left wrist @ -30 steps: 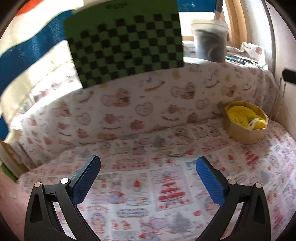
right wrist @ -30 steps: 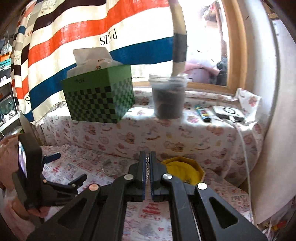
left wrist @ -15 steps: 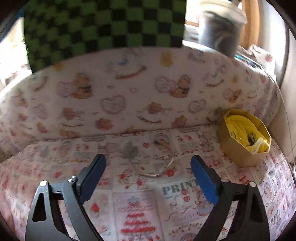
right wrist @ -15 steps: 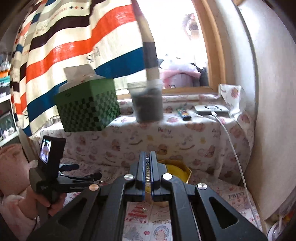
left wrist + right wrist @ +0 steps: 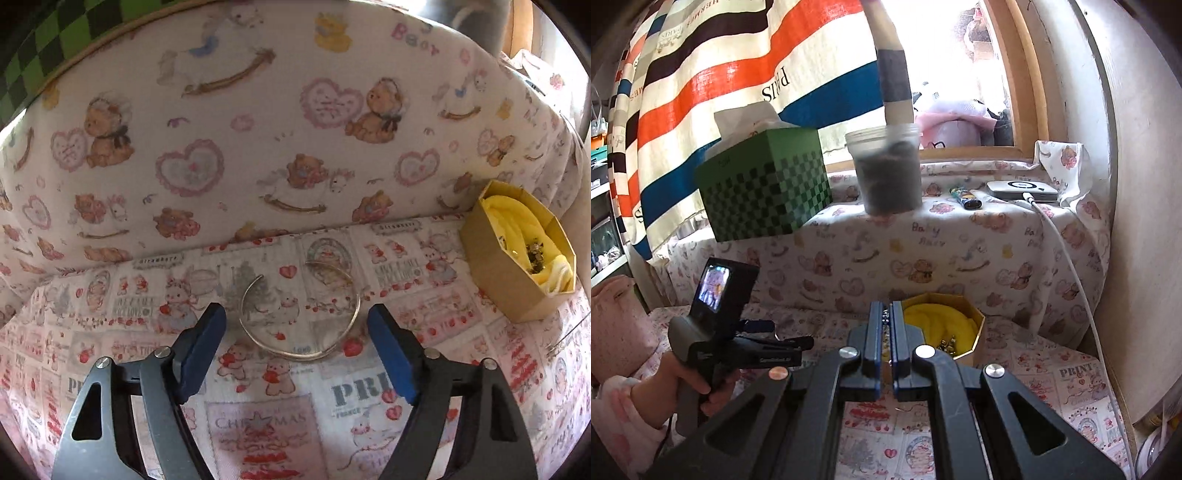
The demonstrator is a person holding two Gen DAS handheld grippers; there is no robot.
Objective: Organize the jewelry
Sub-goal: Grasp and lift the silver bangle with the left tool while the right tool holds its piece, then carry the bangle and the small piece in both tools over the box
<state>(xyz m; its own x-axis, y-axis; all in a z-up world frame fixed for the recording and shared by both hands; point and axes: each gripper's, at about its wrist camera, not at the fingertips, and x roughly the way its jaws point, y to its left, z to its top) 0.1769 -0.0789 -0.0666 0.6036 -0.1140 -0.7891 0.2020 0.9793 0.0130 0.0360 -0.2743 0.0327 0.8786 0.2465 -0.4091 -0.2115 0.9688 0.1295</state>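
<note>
A thin silver open bangle [image 5: 299,321] lies flat on the patterned cloth. My left gripper [image 5: 295,325] is open, low over the cloth, with its blue pads on either side of the bangle. A gold octagonal box [image 5: 517,254] with yellow lining and small jewelry pieces inside stands at the right. In the right wrist view my right gripper [image 5: 885,314] is shut on a beaded chain [image 5: 885,316], held above and just left of the box [image 5: 945,328]. The left gripper [image 5: 764,339] and the hand holding it show at left.
A cloth-covered ledge rises behind the surface. On it stand a green checkered tissue box [image 5: 764,188], a plastic jar [image 5: 886,170], a lighter [image 5: 967,197] and a white device [image 5: 1021,190] with a cable running down. A wall closes the right side.
My left gripper has moved forward and down until its pads straddle the bangle. My right gripper has shifted right with the chain, nearer over the gold box.
</note>
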